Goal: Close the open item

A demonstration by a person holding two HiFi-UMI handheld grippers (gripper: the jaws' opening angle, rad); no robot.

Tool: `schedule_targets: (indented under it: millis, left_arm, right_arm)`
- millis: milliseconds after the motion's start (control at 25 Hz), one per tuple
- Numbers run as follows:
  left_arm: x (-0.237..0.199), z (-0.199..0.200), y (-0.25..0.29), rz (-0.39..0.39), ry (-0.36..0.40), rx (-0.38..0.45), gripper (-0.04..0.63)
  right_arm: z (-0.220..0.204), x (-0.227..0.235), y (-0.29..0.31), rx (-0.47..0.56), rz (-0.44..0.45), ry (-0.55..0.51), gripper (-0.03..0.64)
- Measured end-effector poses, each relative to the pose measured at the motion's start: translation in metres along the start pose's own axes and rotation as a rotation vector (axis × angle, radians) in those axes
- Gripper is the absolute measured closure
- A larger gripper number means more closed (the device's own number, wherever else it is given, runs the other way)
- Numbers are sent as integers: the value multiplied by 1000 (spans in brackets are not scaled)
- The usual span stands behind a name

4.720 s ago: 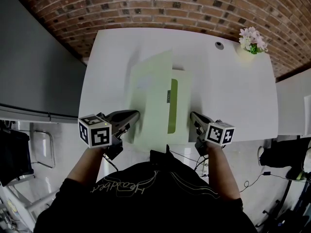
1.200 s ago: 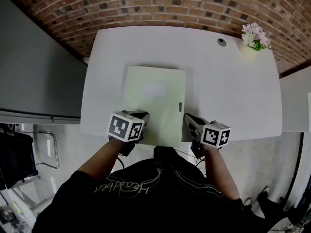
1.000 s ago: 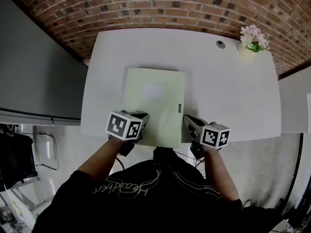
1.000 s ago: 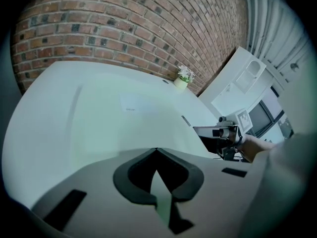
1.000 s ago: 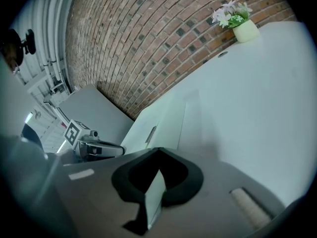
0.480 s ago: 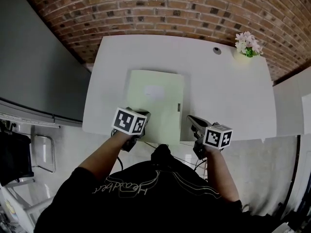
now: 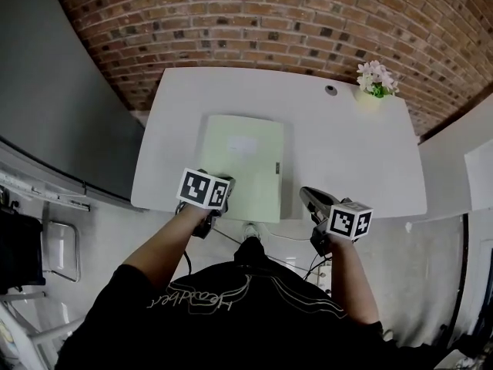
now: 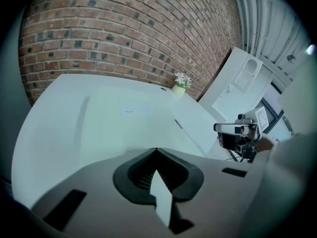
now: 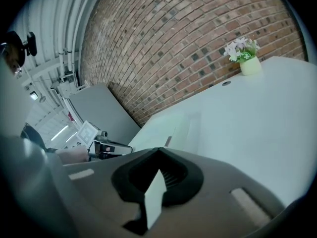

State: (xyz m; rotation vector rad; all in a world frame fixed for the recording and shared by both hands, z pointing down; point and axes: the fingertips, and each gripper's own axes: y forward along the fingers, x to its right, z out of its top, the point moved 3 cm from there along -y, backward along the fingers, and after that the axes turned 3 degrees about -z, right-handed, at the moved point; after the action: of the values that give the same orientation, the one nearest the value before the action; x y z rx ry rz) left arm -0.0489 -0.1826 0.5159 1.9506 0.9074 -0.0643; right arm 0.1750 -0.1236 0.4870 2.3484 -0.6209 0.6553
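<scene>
A pale green folder [image 7: 243, 164] lies flat and closed on the white table [image 7: 347, 153], with a white label on its cover and a small clasp at its right edge. My left gripper [image 7: 226, 182] sits over the folder's near left corner, jaws together with nothing between them. To the right of the folder, by the table's front edge, my right gripper [image 7: 306, 194] is shut and empty. The folder [image 8: 133, 118] stretches ahead in the left gripper view. It lies ahead and to the left as the folder [image 9: 168, 128] in the right gripper view.
A small pot of flowers [image 7: 373, 79] stands at the table's far right corner, beside a round cable hole [image 7: 330, 90]. A brick wall [image 7: 254, 21] runs behind the table. A grey panel [image 7: 54, 91] stands to the left. Cables hang below the front edge.
The folder's cover, raised 4.7 s ago, now lies flat. My left gripper moved from left of the folder onto its near left corner. Over the last second the grippers barely moved.
</scene>
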Motion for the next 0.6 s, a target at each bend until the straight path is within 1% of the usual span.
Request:
schedule_targets:
  millis: [200,400,520,600]
  left_arm:
    - [17,-3,-22,-11,28,43,594]
    - [40,-9,-47,-59,54,107,594]
    - [54,-15,-64,-82,63,145,594]
    - [64,-20,-73,-101,71,167,594]
  right_arm:
    - [2,-16,-21,39,-19,-51,614]
    - [-9,-48,-31,60,43,-73,614]
    - [-12,-66,-40,84,58,-127,614]
    - [-15,-78,-45,94,72,-145,614]
